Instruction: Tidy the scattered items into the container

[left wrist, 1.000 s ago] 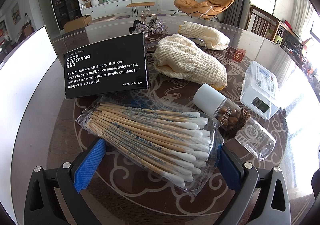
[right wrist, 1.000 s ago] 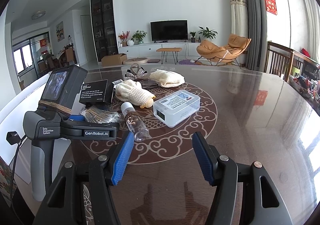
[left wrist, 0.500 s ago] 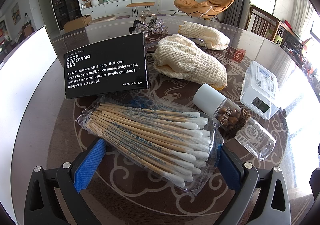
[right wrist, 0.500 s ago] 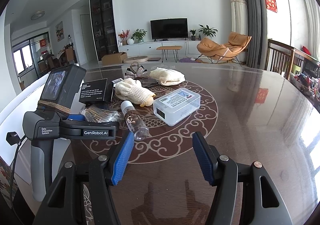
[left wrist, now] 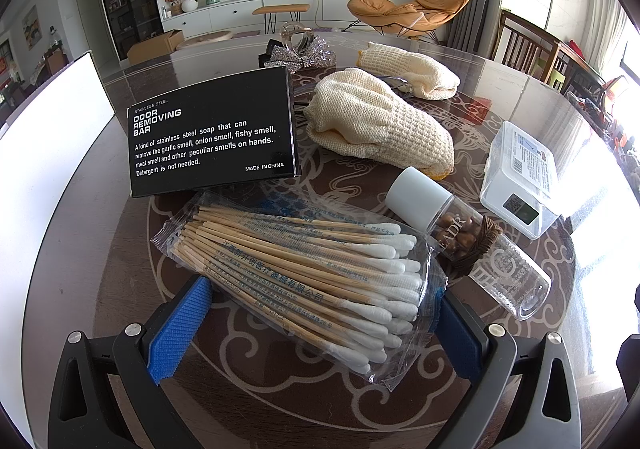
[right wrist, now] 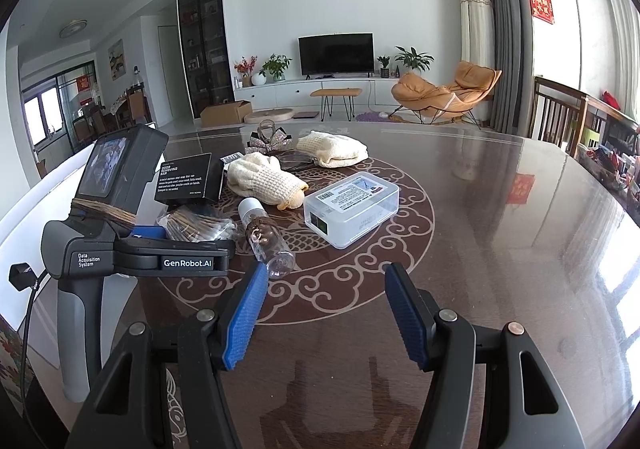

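Nothing has moved since the earlier frames; both grippers keep their places. Left to right: the black soap box (left wrist: 212, 137) stands at far left on the worktop (left wrist: 80, 233); before it the bag of cotton swabs (left wrist: 304, 277) lies between the spread, released jaws of the left gripper (left wrist: 316, 323), pads not pressing it. Next come the knitted mitt (left wrist: 380, 129), the clear bottle (left wrist: 464, 233) on its side, and the lidded plastic container (left wrist: 520, 177). The right gripper (right wrist: 322, 313) stands open, empty, above bare worktop.
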Demonstrator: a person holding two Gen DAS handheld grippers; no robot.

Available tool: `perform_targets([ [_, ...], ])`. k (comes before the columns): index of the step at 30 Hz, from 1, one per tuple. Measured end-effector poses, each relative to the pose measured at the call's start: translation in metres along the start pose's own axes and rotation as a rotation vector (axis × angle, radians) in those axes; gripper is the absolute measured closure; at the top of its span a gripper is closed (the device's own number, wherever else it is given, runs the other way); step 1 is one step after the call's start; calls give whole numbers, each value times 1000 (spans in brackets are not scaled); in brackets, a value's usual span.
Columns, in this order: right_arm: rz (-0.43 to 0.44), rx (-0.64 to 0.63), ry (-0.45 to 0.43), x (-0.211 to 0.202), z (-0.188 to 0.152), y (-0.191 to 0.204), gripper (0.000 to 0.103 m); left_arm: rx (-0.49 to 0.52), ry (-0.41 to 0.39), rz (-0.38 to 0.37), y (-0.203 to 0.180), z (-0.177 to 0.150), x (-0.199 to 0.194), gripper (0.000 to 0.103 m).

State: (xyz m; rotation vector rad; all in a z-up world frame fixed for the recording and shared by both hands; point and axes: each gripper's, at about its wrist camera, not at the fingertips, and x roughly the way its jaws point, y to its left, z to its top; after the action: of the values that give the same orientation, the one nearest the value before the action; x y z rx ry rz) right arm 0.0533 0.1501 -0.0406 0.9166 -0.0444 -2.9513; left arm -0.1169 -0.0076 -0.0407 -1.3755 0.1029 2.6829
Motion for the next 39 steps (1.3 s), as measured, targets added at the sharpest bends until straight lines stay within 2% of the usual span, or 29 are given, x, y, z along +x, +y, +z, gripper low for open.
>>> perform_targets([
  [39, -5, -20, -18, -4, -1, 5, 41, 0, 0, 0, 0, 0, 0, 0],
])
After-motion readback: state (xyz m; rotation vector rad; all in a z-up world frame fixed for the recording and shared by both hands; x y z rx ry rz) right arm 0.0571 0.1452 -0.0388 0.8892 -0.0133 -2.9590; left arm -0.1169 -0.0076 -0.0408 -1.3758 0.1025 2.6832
